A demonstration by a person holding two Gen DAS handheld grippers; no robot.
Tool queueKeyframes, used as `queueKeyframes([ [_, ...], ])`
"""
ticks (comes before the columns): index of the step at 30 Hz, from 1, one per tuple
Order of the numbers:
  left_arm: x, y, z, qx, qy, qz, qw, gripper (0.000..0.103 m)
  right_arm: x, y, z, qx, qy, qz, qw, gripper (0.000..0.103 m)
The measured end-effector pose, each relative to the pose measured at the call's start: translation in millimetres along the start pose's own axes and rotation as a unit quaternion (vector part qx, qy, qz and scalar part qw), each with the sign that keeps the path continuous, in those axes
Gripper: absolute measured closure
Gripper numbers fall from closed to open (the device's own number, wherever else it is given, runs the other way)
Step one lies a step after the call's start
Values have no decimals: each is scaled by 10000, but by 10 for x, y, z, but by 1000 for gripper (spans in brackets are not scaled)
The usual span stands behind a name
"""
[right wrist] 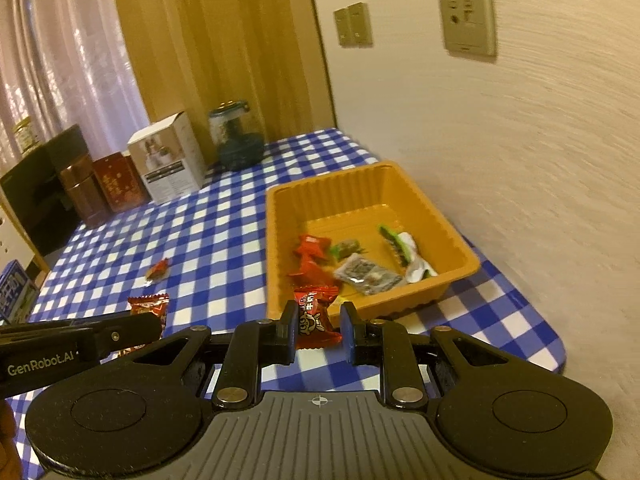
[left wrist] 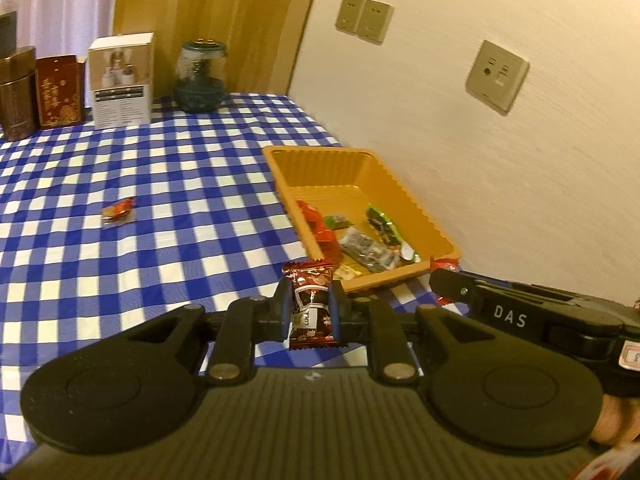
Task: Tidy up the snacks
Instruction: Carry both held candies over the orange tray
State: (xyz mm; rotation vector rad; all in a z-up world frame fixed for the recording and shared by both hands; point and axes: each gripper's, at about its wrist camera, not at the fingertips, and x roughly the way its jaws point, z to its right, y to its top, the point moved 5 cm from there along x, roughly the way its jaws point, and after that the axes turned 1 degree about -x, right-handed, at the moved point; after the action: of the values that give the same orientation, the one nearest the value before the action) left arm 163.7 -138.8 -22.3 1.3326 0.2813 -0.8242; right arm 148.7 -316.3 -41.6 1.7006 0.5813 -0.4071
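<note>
Both hand-held grippers clamped on candies, left hand-held gripper (left wrist: 311, 312) on dark-red candy (left wrist: 311, 304), right hand-held gripper (right wrist: 317, 326) on orange-red candy (right wrist: 316, 316), short of the orange tray (right wrist: 460, 264) (early release risks landing on the counter (left wrist: 160, 184)).

A home room, from where I'm steering.
I see a checked tablecloth (left wrist: 160, 184), sheer curtains (right wrist: 68, 60), wall sockets (left wrist: 498, 76), and tins and boxes (left wrist: 120, 80) beside a wooden panel (right wrist: 224, 40).
</note>
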Motion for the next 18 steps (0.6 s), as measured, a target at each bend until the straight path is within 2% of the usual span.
queueKeyframes([
  [18,493,196,583,352,-360,-98,9987,86,126,234,615,154,-340,100,9993,80],
])
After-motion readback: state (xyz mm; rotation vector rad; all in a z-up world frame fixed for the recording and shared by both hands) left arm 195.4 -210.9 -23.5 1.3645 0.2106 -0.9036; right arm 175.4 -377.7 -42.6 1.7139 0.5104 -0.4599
